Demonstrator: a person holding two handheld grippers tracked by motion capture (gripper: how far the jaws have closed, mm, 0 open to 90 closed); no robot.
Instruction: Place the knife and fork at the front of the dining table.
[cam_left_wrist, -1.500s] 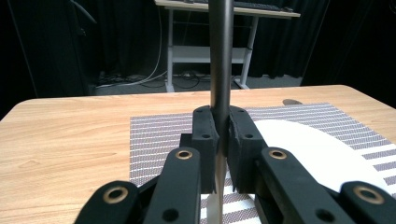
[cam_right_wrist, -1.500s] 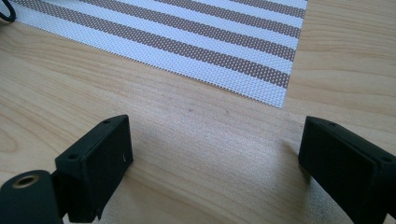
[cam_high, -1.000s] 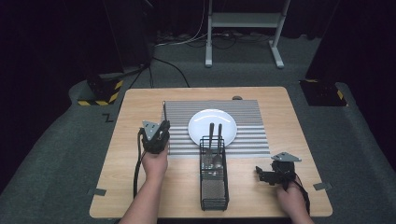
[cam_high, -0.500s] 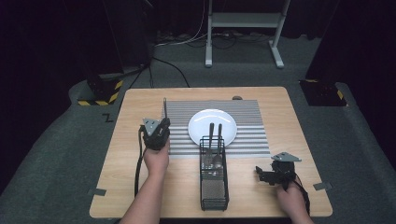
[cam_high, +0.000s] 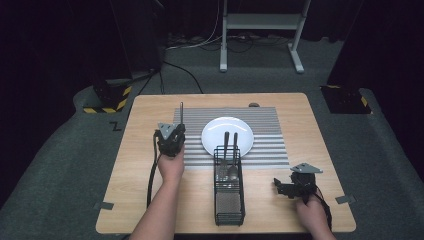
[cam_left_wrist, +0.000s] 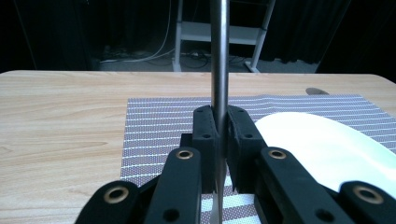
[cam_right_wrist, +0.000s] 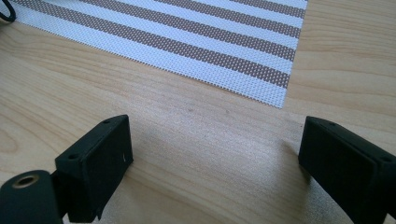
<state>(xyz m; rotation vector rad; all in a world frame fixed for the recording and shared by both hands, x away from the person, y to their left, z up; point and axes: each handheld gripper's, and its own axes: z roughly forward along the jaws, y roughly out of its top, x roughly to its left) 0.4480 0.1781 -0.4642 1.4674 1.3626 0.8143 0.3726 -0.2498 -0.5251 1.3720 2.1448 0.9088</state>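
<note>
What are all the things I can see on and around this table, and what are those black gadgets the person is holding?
Table: one, light wood, centre of the high view.
Striped mat: one, white and brown, far half of the table.
Plate: one, white, on the mat.
Wire caddy: one, black, near edge of the table, its far end at the mat.
Utensils: two, metal, lying in the caddy with handles over the plate.
Thin metal utensil: one, silver, clamped upright at the mat's left edge.
Stand: one, grey, on the floor beyond the table.
Left gripper: black, shut on the thin metal utensil.
Right gripper: black, open, low over bare wood near the mat's corner.
</note>
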